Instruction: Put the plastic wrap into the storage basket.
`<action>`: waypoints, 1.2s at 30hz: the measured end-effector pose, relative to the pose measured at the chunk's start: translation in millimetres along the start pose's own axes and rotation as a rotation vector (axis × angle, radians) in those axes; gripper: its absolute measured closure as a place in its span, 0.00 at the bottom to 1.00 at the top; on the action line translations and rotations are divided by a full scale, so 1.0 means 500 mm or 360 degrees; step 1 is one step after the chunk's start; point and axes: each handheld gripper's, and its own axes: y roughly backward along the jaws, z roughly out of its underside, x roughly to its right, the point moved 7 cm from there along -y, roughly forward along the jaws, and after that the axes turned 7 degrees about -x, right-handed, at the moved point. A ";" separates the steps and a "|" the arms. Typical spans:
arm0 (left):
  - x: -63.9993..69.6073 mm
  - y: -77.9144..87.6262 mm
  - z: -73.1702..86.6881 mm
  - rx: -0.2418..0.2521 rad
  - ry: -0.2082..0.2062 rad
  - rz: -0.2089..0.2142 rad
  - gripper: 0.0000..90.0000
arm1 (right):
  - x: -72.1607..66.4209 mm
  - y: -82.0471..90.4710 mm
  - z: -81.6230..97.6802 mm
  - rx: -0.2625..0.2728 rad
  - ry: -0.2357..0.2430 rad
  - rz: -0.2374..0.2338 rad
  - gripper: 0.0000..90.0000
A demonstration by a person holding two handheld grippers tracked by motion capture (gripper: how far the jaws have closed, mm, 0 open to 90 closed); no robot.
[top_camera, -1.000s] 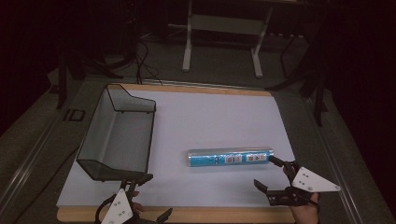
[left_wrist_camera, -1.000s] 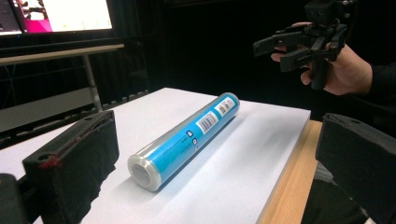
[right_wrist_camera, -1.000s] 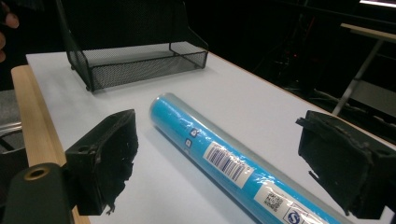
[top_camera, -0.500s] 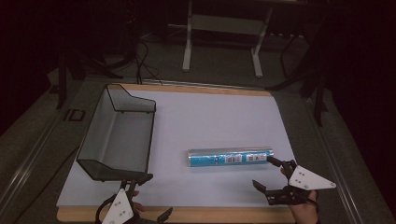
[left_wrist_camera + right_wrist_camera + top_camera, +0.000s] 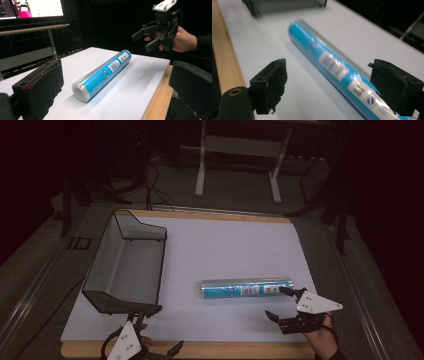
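Note:
A blue roll [image 5: 245, 289] with white labels lies on its side on the white sheet [image 5: 225, 245]. My right gripper [image 5: 275, 301] hovers at the roll's right end, open; its jaws have just been closing a little. In the right gripper view the roll [image 5: 332, 65] runs between the two jaws of that gripper [image 5: 329, 80] without touching either pad. My left gripper [image 5: 162, 330] sits at the table's front edge, open and with nothing in it. Its own view looks along the roll [image 5: 102, 75] towards the right gripper [image 5: 141, 42], held in a hand above the far end.
A black wire mesh basket [image 5: 102, 270] stands on the sheet's left side, just beyond the left gripper; its wall also shows far off [image 5: 287, 5]. The wooden table edge [image 5: 240, 350] runs along the front. A metal stand [image 5: 240, 145] is on the floor behind.
The right gripper has moved slightly left and down, towards the roll's right end. The left gripper, the roll and the basket have stayed put.

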 end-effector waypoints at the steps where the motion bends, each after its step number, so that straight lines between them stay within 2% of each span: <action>1: 0.000 0.000 0.000 0.0001 -0.0001 -0.0002 0.00 | 0.003 -0.004 0.003 -0.0022 0.0005 0.0006 0.15; 6: 0.000 0.000 0.000 -0.0001 0.0003 -0.0009 0.00 | 0.018 -0.016 0.017 -0.0064 0.0016 -0.0022 0.16; 7: 0.000 -0.001 0.001 -0.0003 0.0004 -0.0010 0.00 | 0.022 -0.018 0.018 -0.0063 0.0027 -0.0007 0.16; 9: 0.000 -0.001 0.001 -0.0008 0.0005 -0.0009 0.00 | 0.027 -0.023 0.022 -0.0097 0.0042 -0.0044 0.15; 10: 0.000 -0.001 0.001 -0.0009 0.0005 -0.0009 0.00 | 0.031 -0.025 0.024 -0.0107 0.0066 -0.0026 0.15; 13: 0.000 -0.002 0.002 -0.0012 0.0004 -0.0011 0.00 | 0.041 -0.030 0.023 -0.0127 0.0102 -0.0083 0.15; 17: 0.000 -0.002 0.003 -0.0012 0.0006 -0.0009 0.00 | 0.057 -0.043 0.027 -0.0251 0.0158 -0.0110 0.16; 18: 0.000 -0.002 0.003 -0.0011 0.0008 -0.0008 0.00 | 0.059 -0.047 0.028 -0.0283 0.0174 -0.0156 0.18; 20: 0.000 -0.002 0.003 -0.0013 0.0009 -0.0009 0.00 | 0.064 -0.053 0.027 -0.0317 0.0214 -0.0202 0.19; 22: 0.000 -0.002 0.004 -0.0016 0.0011 -0.0008 0.00 | 0.071 -0.057 0.023 -0.0335 0.0257 -0.0192 0.19; 24: 0.001 -0.001 0.004 -0.0014 0.0012 -0.0008 0.00 | 0.075 -0.058 0.014 -0.0326 0.0265 -0.0207 0.19; 25: 0.001 -0.001 0.004 -0.0016 0.0012 -0.0008 0.00 | 0.078 -0.058 0.008 -0.0327 0.0296 -0.0169 0.19; 28: 0.004 0.001 0.003 -0.0009 0.0009 0.0009 0.00 | 0.080 -0.062 -0.001 -0.0418 0.0289 -0.0202 0.18; 32: 0.005 0.003 0.005 -0.0019 0.0009 -0.0005 0.00 | 0.088 -0.075 -0.009 -0.0524 0.0233 -0.0264 0.14; 36: 0.004 0.005 0.007 -0.0022 0.0023 -0.0023 0.00 | 0.095 -0.089 -0.018 -0.0638 0.0225 -0.0326 0.14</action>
